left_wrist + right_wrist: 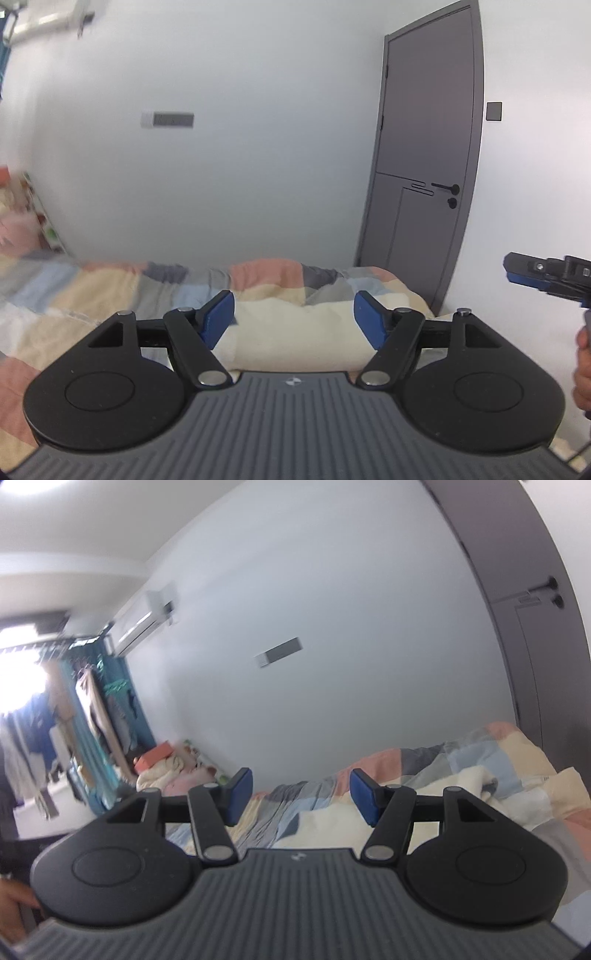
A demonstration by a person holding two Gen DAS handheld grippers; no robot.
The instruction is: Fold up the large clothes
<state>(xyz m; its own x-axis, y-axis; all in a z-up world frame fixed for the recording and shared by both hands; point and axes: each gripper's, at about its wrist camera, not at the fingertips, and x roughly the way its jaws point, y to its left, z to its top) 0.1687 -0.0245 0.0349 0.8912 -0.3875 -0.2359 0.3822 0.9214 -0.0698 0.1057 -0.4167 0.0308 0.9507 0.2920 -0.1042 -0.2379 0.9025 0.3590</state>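
White walls and a grey door (428,147) back a bed covered by a patchwork quilt (110,295) in peach, grey, blue and cream; a cream garment (295,332), apparently already folded or bunched, lies on the quilt below and ahead of the left gripper (293,317), whose blue pads (219,317) stand wide apart with nothing between them; the right gripper (301,794) is likewise parted and empty, held level above the bedding, and it shows at the edge of the left view with a hand (583,369) behind it.

Both tools sit well clear of the cloth, so a hasty descent could pinch the quilt along with the garment, or catch only one layer and spoil the fold; pale cloth against pale quilt patches makes the edges hard to pick out.

No readable writing appears; a small emblem on each gripper body and a wall panel (168,120) are too blurred to make out.
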